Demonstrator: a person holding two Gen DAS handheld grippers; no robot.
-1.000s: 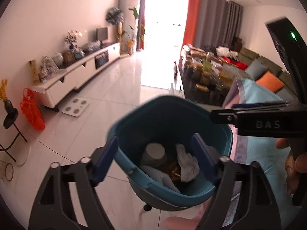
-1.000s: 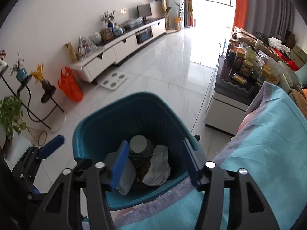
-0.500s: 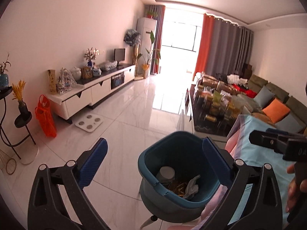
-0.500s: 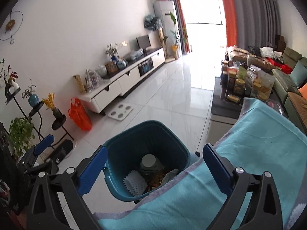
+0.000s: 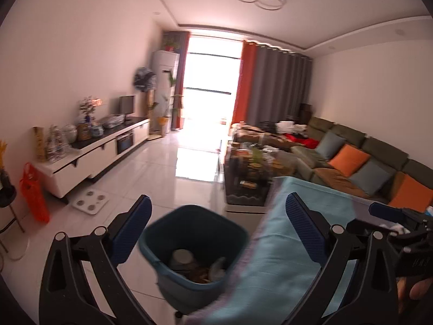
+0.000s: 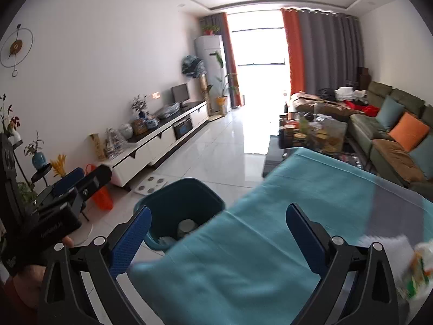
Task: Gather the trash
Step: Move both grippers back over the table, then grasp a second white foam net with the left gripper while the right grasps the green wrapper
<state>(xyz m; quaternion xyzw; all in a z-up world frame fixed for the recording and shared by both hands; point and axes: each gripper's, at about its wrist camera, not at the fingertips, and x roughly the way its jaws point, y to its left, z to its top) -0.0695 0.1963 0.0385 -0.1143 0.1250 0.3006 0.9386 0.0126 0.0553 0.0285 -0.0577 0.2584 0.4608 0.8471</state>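
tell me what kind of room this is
A home living room, most likely: a sofa with cushions, a TV stand along the wall, and a cluttered coffee table. A trash bin sits on the floor.

White walls (image 6: 94,62), glossy pale tile floor (image 5: 162,173), long white TV cabinet (image 6: 159,143) at left, green sofa (image 5: 351,146) with orange cushions, perhaps a cluttered coffee table (image 6: 314,135), bright window (image 6: 259,54), grey and orange curtains (image 5: 273,86).

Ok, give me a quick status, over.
Left tongs open, empty. Right tongs open, empty. Teal bin on floor beside blue-covered table, trash inside. More litter at table's right edge.
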